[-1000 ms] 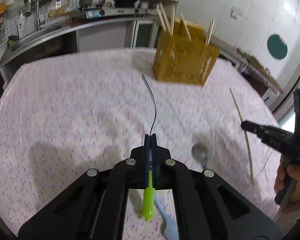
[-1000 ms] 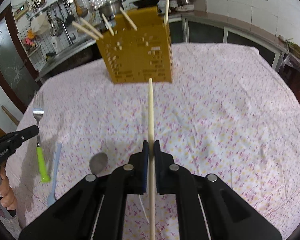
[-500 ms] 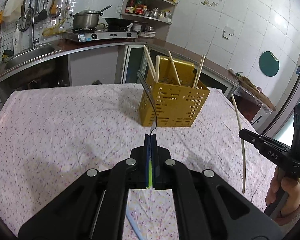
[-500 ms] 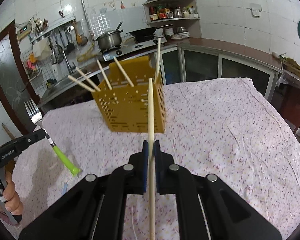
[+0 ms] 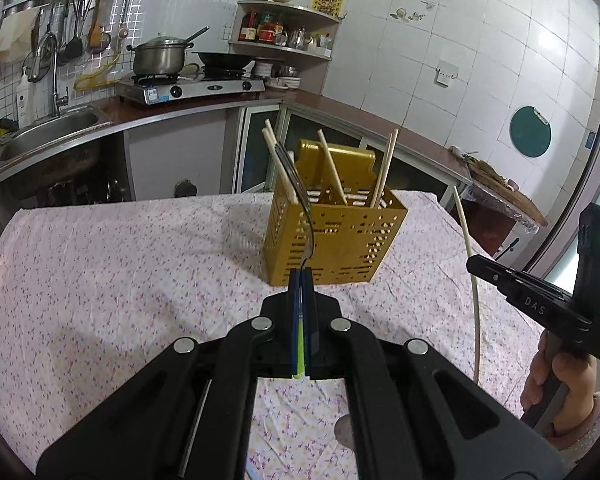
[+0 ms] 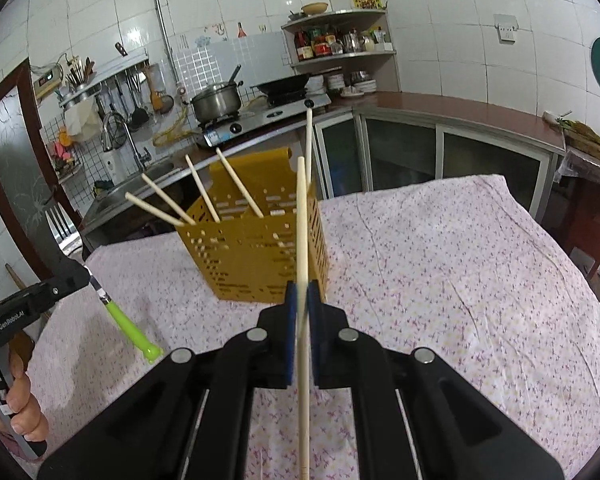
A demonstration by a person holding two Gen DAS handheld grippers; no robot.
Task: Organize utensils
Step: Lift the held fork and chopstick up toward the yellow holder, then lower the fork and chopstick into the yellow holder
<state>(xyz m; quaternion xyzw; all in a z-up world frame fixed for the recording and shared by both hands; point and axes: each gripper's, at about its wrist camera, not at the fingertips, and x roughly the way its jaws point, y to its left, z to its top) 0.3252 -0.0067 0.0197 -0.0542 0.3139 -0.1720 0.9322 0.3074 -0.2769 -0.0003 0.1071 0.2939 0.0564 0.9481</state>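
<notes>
Both grippers have risen toward the yellow caddy (image 5: 334, 236) at frame centre, the left gripper (image 5: 301, 276) pinching the fork (image 5: 300, 204) and the right gripper (image 6: 302, 292) pinching a chopstick (image 6: 302, 240), and either utensil, probably gripped off-centre, could catch the rim or the leaning chopsticks (image 6: 168, 206).

Left wrist view: looks forward and downward along its jaws, above the near edge of the floral-clothed worktop (image 5: 100, 280), facing the perforated yellow plastic utensil caddy (image 5: 340, 240). Right wrist view: same tilt, from further right. Both share the caddy (image 6: 260, 256), worktop and far kitchen wall.
</notes>
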